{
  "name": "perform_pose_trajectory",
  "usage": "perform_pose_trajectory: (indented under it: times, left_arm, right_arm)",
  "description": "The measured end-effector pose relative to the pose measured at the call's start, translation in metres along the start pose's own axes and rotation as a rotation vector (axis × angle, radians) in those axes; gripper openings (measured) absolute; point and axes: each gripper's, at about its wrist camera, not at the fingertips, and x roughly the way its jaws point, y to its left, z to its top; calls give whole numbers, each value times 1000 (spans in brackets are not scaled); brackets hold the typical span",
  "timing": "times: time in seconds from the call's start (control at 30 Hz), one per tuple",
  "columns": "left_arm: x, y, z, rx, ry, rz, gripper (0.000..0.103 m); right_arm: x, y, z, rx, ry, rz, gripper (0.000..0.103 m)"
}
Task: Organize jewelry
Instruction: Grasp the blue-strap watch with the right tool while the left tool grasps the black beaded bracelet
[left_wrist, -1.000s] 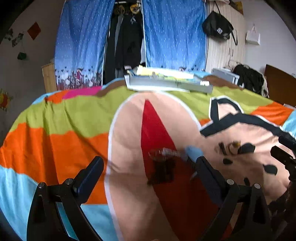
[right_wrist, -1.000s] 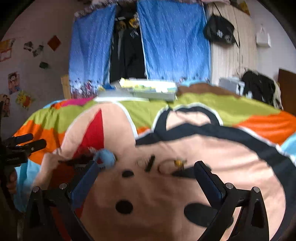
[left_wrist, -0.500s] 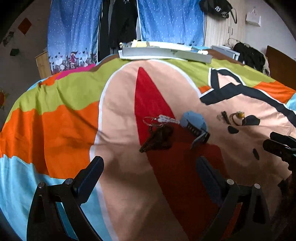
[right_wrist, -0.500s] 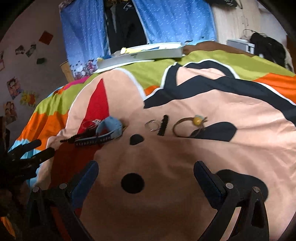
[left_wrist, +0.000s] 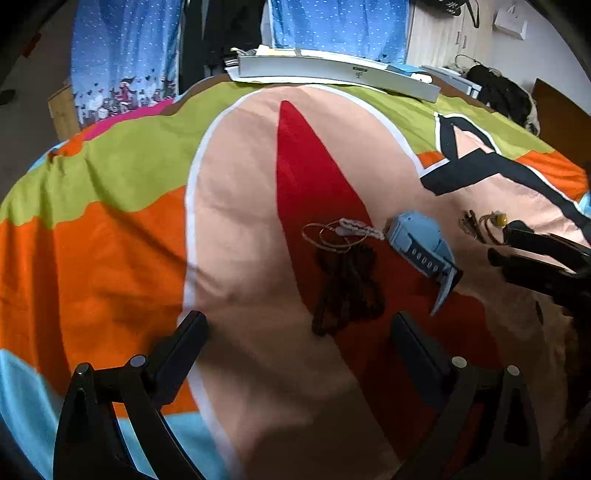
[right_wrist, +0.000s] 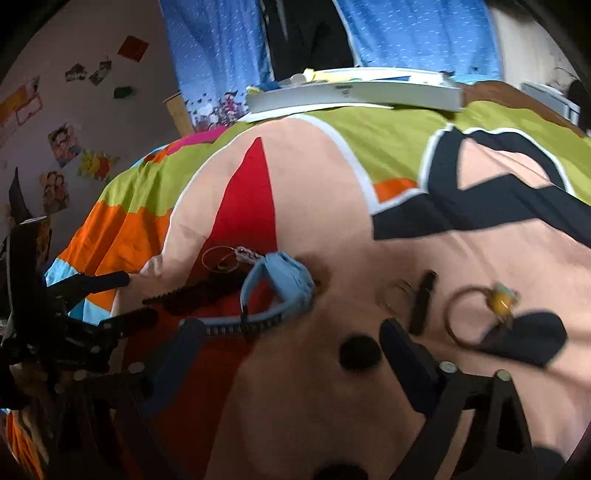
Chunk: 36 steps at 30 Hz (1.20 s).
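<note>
On the colourful bed cover lies a light blue zip pouch, its mouth gaping. Left of it are thin hoop bracelets, a pale bead chain and a dark lacy piece. Right of the pouch lie small rings, a black clip and a bangle with a yellow bead. My left gripper is open just short of the dark piece. My right gripper is open by the pouch's zip edge. Neither holds anything.
A long white flat box with papers on it lies across the far end of the bed. Blue curtains and hanging dark clothes stand behind it. A wardrobe and dark bags are at the far right.
Both grippers have dropped lower and come closer to the jewelry, so the pouch and the pieces look larger. Both stay open. The items have not moved.
</note>
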Motion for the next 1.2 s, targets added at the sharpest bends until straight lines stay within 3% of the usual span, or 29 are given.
perform_pose_trajectory:
  times: [0.1,0.2,0.33,0.5,0.63,0.77,0.93,1.2]
  left_arm:
    - [5,2,7,2,11,-38,94]
    - [10,1,12,3,23,-57,88]
    - [21,-1,14,10,53,-67,70]
    - [30,-3,15,13,73,-72,57]
    - [34,-4,16,26,87,-73,44]
    - [37,-8,16,37,94,-74,34]
    - [40,-16,16,69,101,-73,9]
    - [26,-19,13,58,92,-87,9]
  right_arm:
    - [20,0,13,-7,29,17,92]
    - [36,0,20,-14,57,30,84]
    - [53,-2,23,-17,93,29,79]
    - [63,0,26,-43,105,24,76]
    - [73,1,25,-65,136,22,60]
    - [73,-1,22,-68,132,20,52]
    - [69,-1,17,-68,122,10,44]
    - [50,-7,7,-22,75,17,30]
